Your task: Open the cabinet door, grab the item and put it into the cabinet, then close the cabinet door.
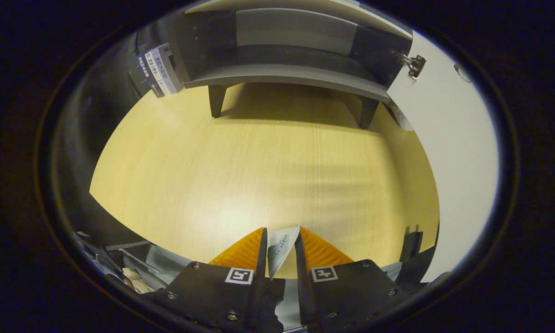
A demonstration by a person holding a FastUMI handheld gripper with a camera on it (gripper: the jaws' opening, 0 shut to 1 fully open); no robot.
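The gripper has its fingers pinched nearly closed on a thin pale packet, carried above the wooden tabletop. Beyond it stands the grey cabinet, its white door swung wide on the right-hand side. The risk: that grip is only on the packet's edge, so a tilt could let it slip out before the shelf. The packet's faint print is too small to read.

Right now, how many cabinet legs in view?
2. One leg under the cabinet front left, one leg front right, both beyond the claw, which is shut on the item. Rear legs may be hidden.
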